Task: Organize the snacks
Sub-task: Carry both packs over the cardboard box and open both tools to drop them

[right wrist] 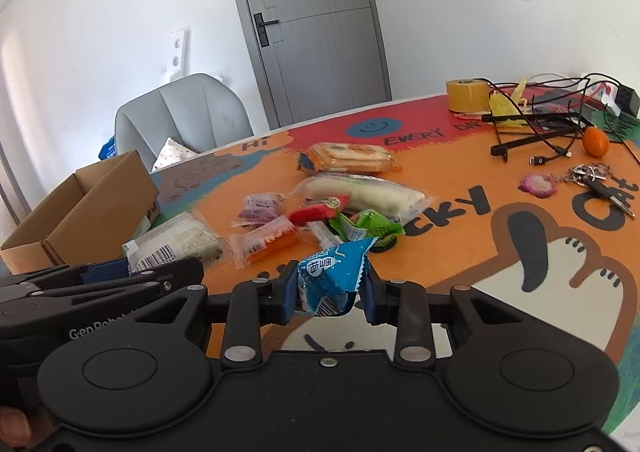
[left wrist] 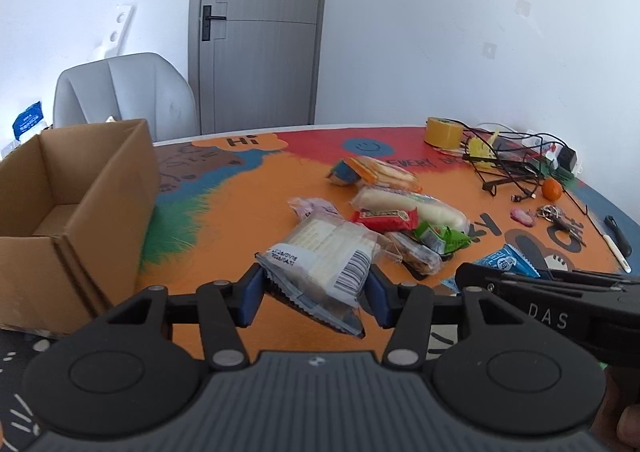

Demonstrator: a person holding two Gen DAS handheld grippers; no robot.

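Left wrist view shows the cardboard box (left wrist: pixel 76 192) open at the tabletop's (left wrist: pixel 248 196) left edge, the left gripper (left wrist: pixel 314 292) clamping a clear cake packet (left wrist: pixel 320 260), the right gripper (right wrist: pixel 326 292) pinching a blue sachet (right wrist: pixel 332 272) (both lifted, seemingly), so carrying them boxward comes next.

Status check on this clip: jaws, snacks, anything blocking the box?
Left gripper shut on clear barcode packet. Right gripper shut on blue packet. Cardboard box open, appears empty. Snack pile left on table; path clear.
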